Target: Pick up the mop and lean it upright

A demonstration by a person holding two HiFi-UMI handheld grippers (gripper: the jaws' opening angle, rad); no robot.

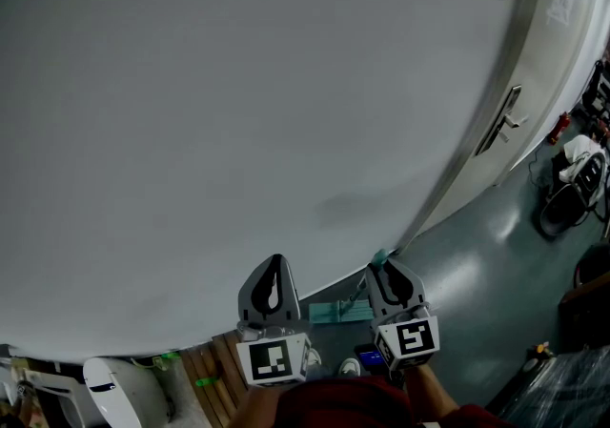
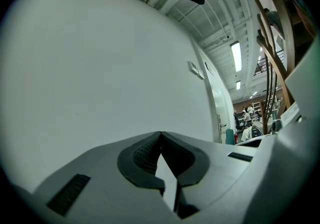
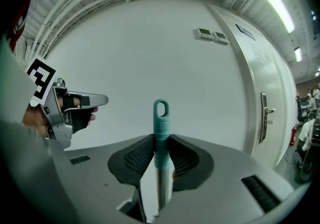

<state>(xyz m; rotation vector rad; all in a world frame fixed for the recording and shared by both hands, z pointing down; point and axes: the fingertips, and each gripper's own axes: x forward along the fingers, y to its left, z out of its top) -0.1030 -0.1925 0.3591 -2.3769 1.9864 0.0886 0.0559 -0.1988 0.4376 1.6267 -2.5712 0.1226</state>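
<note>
The right gripper [image 1: 388, 269] is clamped on the mop handle [image 3: 161, 113]. Its pads pinch the teal end sleeve just under the hanging loop, and the bare metal shaft [image 3: 160, 188] runs down between the jaws. The handle stands nearly upright close to the white wall [image 1: 238, 112]; I can't tell whether it touches. Down by the floor, a pale teal slab [image 1: 335, 312] looks like the mop's flat head. The left gripper [image 2: 160, 134] waits beside the right one with its jaws pressed together on nothing.

The tube looks stiff and light, but it is long, and whatever weight there is sits at the far end, so held this high it would likely swing. The ribbed sleeve seems the better hold, since the polished shaft looks slippery. Against a smooth wall and a glossy floor the mop could slide once let go.
</note>
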